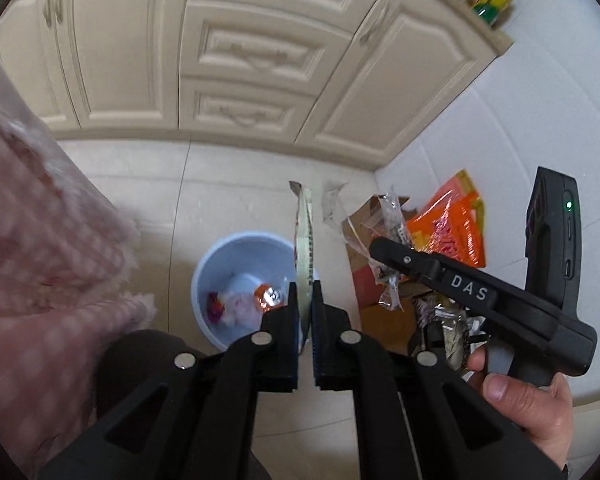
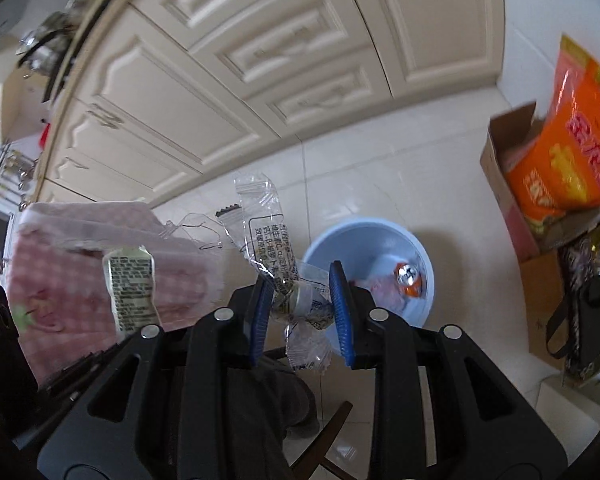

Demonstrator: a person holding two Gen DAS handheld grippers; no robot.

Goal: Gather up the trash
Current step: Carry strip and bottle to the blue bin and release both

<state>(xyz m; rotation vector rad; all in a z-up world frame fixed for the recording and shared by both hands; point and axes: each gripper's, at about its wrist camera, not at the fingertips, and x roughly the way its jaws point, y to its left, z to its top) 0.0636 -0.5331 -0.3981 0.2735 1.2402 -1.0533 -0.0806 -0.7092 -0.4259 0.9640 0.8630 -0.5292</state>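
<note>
A light blue trash bin (image 1: 236, 252) stands on the floor with wrappers and a can inside; it also shows in the right wrist view (image 2: 380, 236). My left gripper (image 1: 305, 292) is shut on a flat pale green packet (image 1: 305, 236), held edge-on above the bin's right rim. The same packet shows in the right wrist view (image 2: 132, 288). My right gripper (image 2: 302, 304) is shut on clear plastic wrappers (image 2: 268, 236), left of and above the bin. The right gripper (image 1: 384, 250) appears in the left wrist view with the wrappers (image 1: 392, 240).
Cream kitchen cabinets (image 1: 260, 60) run along the back. A cardboard box (image 2: 512, 184) with an orange bag (image 2: 568, 152) stands to the right by the white wall. A pink checked cloth (image 1: 40, 240) hangs at the left. The floor (image 1: 240, 188) is pale tile.
</note>
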